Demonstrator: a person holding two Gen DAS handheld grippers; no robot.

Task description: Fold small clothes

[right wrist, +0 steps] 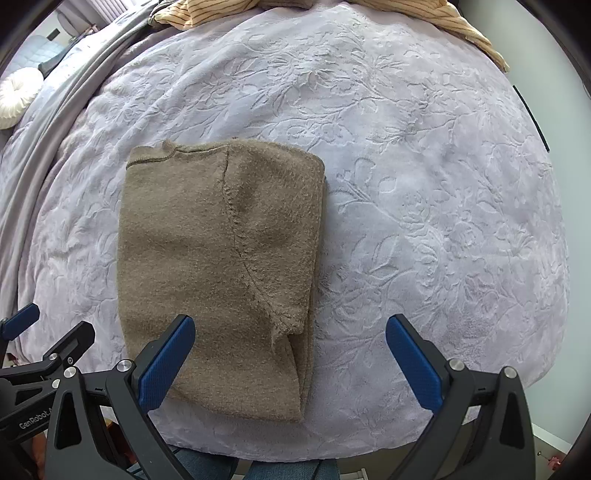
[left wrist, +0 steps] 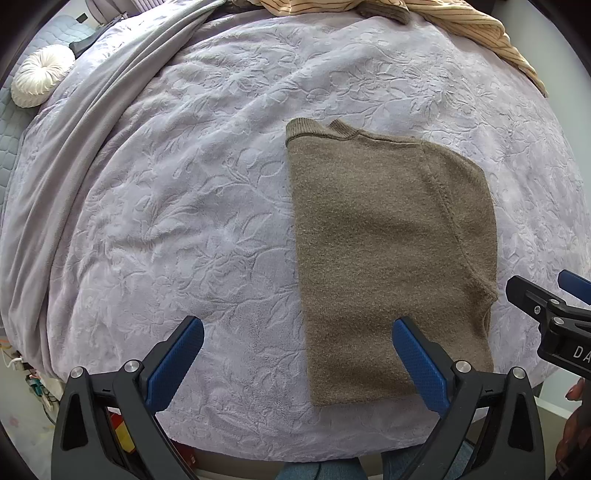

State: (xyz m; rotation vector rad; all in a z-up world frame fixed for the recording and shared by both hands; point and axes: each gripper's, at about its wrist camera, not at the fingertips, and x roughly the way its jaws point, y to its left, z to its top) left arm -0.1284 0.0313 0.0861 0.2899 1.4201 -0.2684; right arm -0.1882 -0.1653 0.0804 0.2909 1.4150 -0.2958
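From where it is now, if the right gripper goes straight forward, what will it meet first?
Probably the lavender blanket: the open right gripper points just past the brown sweater's right edge. Depth is unclear.

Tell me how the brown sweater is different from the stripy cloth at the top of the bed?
The brown sweater is plain brown; the stripy cloth is tan with thin dark stripes. The sweater is folded into a neat, flat rectangle, while the stripy cloth lies bunched and rumpled. The sweater sits near both open grippers, the left gripper and the right gripper; the stripy cloth is at the far edge. Both rest on the lilac blanket.
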